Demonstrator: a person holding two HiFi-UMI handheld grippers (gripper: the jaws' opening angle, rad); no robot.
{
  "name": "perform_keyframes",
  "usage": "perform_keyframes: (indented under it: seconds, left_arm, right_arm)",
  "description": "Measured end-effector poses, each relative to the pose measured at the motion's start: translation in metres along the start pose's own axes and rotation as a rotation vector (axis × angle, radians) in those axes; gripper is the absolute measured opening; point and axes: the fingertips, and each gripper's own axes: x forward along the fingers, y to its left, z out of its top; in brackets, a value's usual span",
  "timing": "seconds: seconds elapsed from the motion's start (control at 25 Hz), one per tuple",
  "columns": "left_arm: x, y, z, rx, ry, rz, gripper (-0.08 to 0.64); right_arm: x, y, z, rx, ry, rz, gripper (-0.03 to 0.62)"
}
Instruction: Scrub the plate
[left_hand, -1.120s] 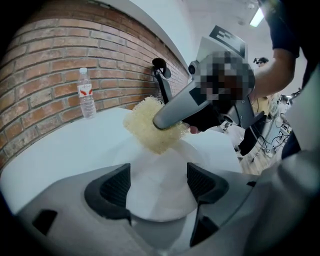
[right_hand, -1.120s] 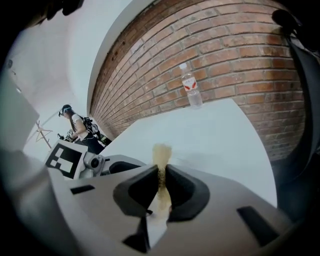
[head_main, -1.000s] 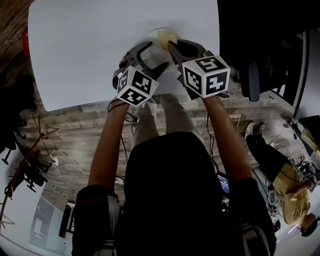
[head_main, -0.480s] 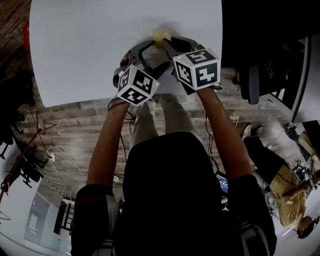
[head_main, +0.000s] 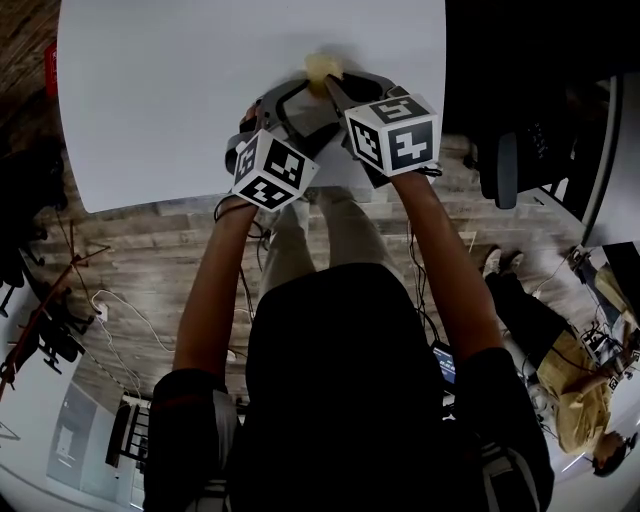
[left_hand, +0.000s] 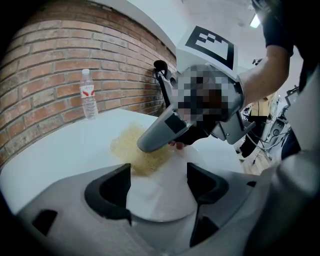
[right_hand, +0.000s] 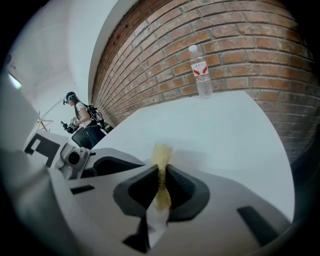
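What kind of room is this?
Probably a lab or workshop, not a kitchen: a red brick wall, a large white table, loose cables on the wooden floor.

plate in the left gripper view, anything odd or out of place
Nothing stands out. The plate sits between the jaws of the left gripper, the right gripper holds a yellow scrub pad against it, and the bottle stands upright.

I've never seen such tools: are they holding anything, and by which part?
The right gripper pinches a yellow scrubbing pad by its near end; the left gripper clasps the white plate by its near rim.
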Motion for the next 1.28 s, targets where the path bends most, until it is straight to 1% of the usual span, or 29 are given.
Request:
perform_keyframes:
  seconds: [0.68,0.92,1.28]
  left_arm:
    - [0.003,0.003,0.002,0.001,-0.002,-0.001,0.339]
    - [0.005,0.003,0.001,-0.001,-0.001,-0.001,0.339]
    - [0.009,0.002,-0.001,-0.004,0.004,0.003,0.339]
  right_arm:
    - [-0.002,-0.010,0.000,-0.012,0.016,-0.007,0.041]
    - [-0.008,-0.022,-0.001,-0.016,0.017,-0.036,0.041]
    - [-0.021,-0.044,-0.005,0.002,0.009,-0.074,0.041]
